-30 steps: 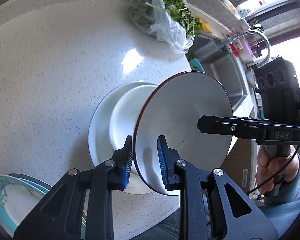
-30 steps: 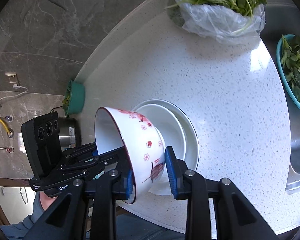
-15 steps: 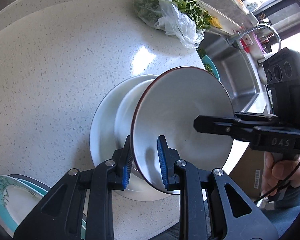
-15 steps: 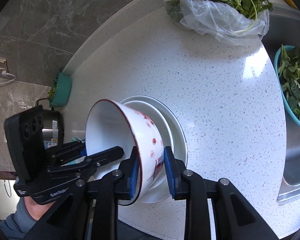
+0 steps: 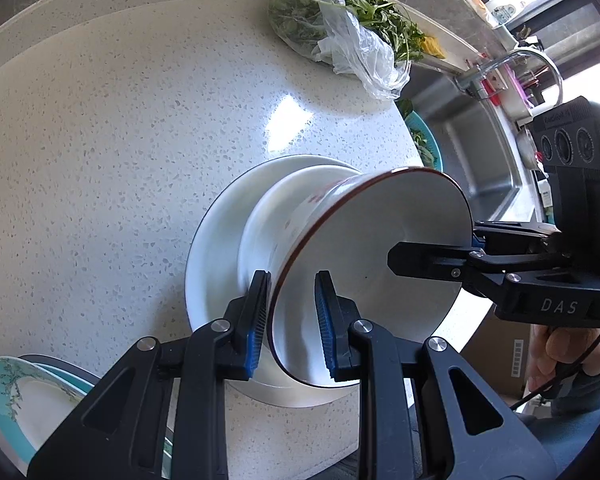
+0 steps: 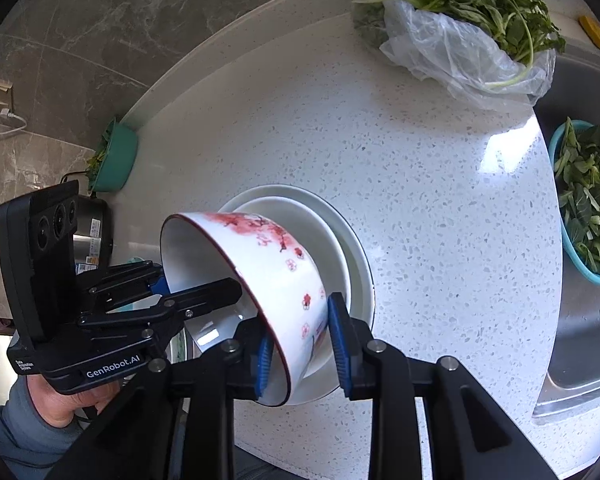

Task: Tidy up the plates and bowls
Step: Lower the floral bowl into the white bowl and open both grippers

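Left wrist view looks down on a wide speckled white worktop [image 5: 120,152], with a steel sink [image 5: 476,152] along its far right edge. Near the middle of the worktop sits a white plate [image 5: 216,256] with a smaller white dish [image 5: 268,224] stacked inside it. Tilted over that stack is the bowl [image 5: 380,248], white with a dark red rim and red blossoms on its outside, its mouth turned toward the near right. Whether its base touches the dish I cannot tell.

Both grippers have the bowl by its rim. The left gripper [image 5: 290,320] is clamped on the near edge, one finger outside the wall and one inside. The right gripper [image 6: 300,344], seen from the right wrist view, grips the opposite edge the same way, its fingers pressed on either side of the painted wall. Each shows in the other's view, held in a hand [image 6: 72,396] with a grey-blue sleeve.

At the far side of the worktop lies a clear bag of greens [image 6: 460,32]. A teal basket [image 6: 584,208] of leaves sits in the sink on the right. A green tub [image 6: 116,160] stands against the grey marble wall on the far left. A patterned teal plate [image 5: 16,396] lies at the near left corner.
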Motion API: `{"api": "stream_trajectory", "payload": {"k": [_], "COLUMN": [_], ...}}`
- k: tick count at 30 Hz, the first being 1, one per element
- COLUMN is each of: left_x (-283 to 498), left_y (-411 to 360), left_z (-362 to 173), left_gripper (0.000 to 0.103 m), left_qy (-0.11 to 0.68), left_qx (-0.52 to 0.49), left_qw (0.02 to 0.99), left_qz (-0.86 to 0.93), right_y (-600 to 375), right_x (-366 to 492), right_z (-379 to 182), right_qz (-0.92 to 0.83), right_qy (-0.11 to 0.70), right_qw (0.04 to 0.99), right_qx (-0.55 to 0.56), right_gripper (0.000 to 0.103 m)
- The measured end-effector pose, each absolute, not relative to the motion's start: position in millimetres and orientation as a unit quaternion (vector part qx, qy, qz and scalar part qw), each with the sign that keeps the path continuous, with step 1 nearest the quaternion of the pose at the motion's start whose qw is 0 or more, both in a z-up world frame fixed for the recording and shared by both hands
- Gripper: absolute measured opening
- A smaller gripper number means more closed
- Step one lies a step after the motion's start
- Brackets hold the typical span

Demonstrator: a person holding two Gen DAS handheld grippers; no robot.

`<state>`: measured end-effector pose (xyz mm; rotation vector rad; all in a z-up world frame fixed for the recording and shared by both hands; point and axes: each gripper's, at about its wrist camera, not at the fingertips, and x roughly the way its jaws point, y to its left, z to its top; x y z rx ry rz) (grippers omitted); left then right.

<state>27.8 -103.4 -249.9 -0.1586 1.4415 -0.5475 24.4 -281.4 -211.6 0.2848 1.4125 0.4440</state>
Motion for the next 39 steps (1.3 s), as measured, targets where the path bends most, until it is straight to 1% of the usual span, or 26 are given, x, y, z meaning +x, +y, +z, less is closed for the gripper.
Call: {"api": "stream_trajectory", "payload": {"k": [2, 5, 8, 12, 16, 21, 22, 23, 24, 25, 32, 39], "left_x": [27, 27, 28, 28, 28, 27, 27, 27, 26, 25, 18, 12], "left_y": [-102, -102, -102, -102, -102, -100, -99, -98, -96, -96, -87, -68], "left_z": [-250, -250, -250, -250, -250, -249, -249, -249, -249, -249, -238, -223], "left_gripper": [0.021, 0.021, 0.021, 0.021, 0.021, 0.023, 0.023, 0.023, 0.023, 0.023, 0.023, 0.023], "left_qy": [0.650, 0.649, 0.648, 0.647, 0.646, 0.640, 0.639, 0.639, 0.637, 0.637, 0.620, 0.593], "left_qx": [-0.074, -0.076, -0.079, -0.081, -0.087, -0.104, -0.108, -0.112, -0.115, -0.117, -0.127, -0.148], "left_qw": [0.715, 0.716, 0.716, 0.717, 0.718, 0.723, 0.723, 0.723, 0.725, 0.726, 0.739, 0.759], "left_qz": [-0.248, -0.246, -0.246, -0.245, -0.244, -0.239, -0.238, -0.237, -0.234, -0.233, -0.230, -0.224], "right_y": [-286, -290, -292, -290, -280, -256, -252, -252, -254, -256, -259, -252], "right_x": [26, 24, 23, 22, 21, 14, 12, 13, 14, 15, 21, 21], "right_z": [-212, -211, -209, -206, -202, -199, -198, -198, -199, -200, -206, -211], "right_qz": [0.197, 0.198, 0.196, 0.190, 0.184, 0.176, 0.178, 0.179, 0.179, 0.178, 0.177, 0.173], "right_qy": [0.641, 0.640, 0.640, 0.640, 0.636, 0.619, 0.614, 0.612, 0.611, 0.611, 0.622, 0.628], "right_qw": [0.728, 0.724, 0.724, 0.728, 0.740, 0.765, 0.768, 0.770, 0.771, 0.771, 0.762, 0.759], "right_qx": [0.146, 0.167, 0.168, 0.156, 0.117, 0.037, 0.026, 0.023, 0.026, 0.031, 0.033, 0.018], "right_gripper": [0.029, 0.032, 0.035, 0.035, 0.035, 0.036, 0.035, 0.031, 0.023, 0.020, 0.015, 0.016]}}
